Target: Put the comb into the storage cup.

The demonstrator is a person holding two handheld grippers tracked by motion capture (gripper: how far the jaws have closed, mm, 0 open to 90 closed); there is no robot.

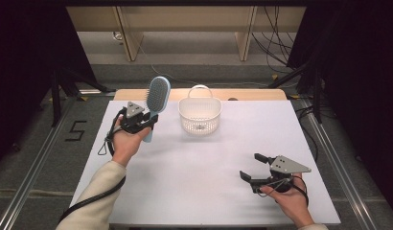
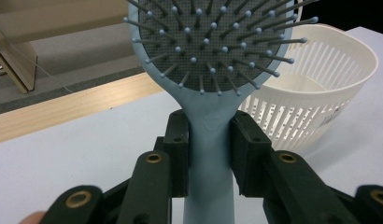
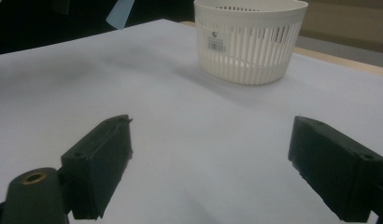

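A light blue hairbrush [image 1: 156, 100] with a grey bristle pad stands upright above the left part of the table, head up. My left gripper [image 1: 147, 120] is shut on its handle [image 2: 209, 154], just below the head [image 2: 213, 42]. A white slatted basket [image 1: 200, 115] with a handle stands to the right of the brush, at the table's far middle, and looks empty. Beyond the brush, the basket [image 2: 315, 98] also appears in the left gripper view. My right gripper [image 1: 254, 166] hovers open near the front right of the table, nothing between its jaws, pointing toward the basket [image 3: 249, 39].
The white table top [image 1: 209, 163] has a wooden strip along its far edge [image 1: 252, 94]. Beyond it are a grey floor, wooden furniture legs and cables. Dark curtains and stands flank both sides.
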